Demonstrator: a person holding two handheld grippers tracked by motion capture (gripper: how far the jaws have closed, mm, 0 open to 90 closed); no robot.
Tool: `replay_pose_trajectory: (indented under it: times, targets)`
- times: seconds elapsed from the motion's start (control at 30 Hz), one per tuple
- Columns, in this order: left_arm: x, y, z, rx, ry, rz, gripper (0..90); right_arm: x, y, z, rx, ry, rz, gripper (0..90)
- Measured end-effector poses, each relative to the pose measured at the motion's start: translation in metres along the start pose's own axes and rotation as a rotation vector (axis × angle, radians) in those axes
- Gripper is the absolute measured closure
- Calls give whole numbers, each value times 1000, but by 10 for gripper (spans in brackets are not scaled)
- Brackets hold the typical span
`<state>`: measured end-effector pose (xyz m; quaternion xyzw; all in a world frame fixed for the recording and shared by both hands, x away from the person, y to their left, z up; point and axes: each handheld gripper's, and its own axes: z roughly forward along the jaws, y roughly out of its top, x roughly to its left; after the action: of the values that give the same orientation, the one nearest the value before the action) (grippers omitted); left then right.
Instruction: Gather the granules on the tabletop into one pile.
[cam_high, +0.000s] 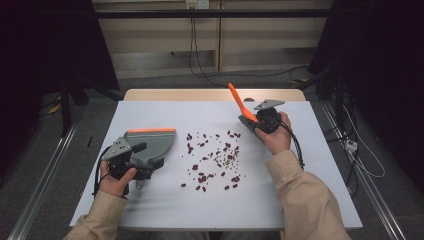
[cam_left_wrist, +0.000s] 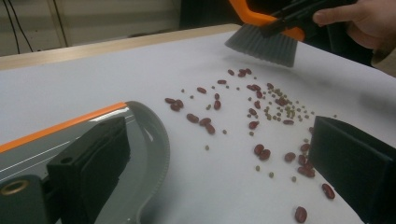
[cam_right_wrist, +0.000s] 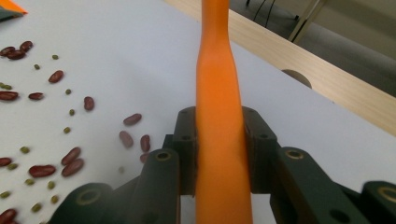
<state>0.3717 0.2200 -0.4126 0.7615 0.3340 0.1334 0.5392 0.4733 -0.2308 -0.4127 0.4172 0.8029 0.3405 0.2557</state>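
Grey-white tabletop (cam_high: 165, 200), sweeping set and spilled beans.

Grey dustpan (cam_high: 152, 145) with an orange front edge lies flat on the tabletop, just ahead of the left gripper (cam_high: 131, 159); in the left gripper view one black jaw rests inside the pan and the other stands off over the beans, so whether the jaws press on the pan cannot be told. Orange-handled brush (cam_high: 239, 102) rises tilted from the right gripper (cam_high: 261, 120), whose jaws are clamped on both sides of its handle, grey bristles pointing down beyond the claw. Red beans (cam_high: 201, 177) and smaller green beans (cam_high: 230, 159) lie scattered between the two grippers.
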Motion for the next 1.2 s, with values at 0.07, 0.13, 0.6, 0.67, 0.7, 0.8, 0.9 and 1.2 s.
replay_pose_trajectory:
  times: [0.07,0.13,0.6,0.67,0.7,0.8,0.9,1.2]
  targets:
    - [2,-1,-1,-1,2,-5,54,-1,4,9,-7,6,-29,715]
    - [3,-2,-2,-2,6,-8,54,-1,8,18,-12,21,-44,715]
    - [5,-5,-4,-5,13,-17,54,25,10,25,38,176,-229,713]
    - [5,-5,-4,-5,12,-14,54,29,9,22,42,199,-249,713]
    - [5,-5,-4,-4,12,-13,54,31,9,21,47,212,-268,713]
    - [5,-5,-4,-4,13,-12,54,35,8,15,55,252,-289,713]
    - [5,-5,-4,-7,16,-17,54,39,5,10,56,281,-307,713]
    - [5,-5,-4,-3,14,-13,54,50,-3,-5,60,330,-366,712]
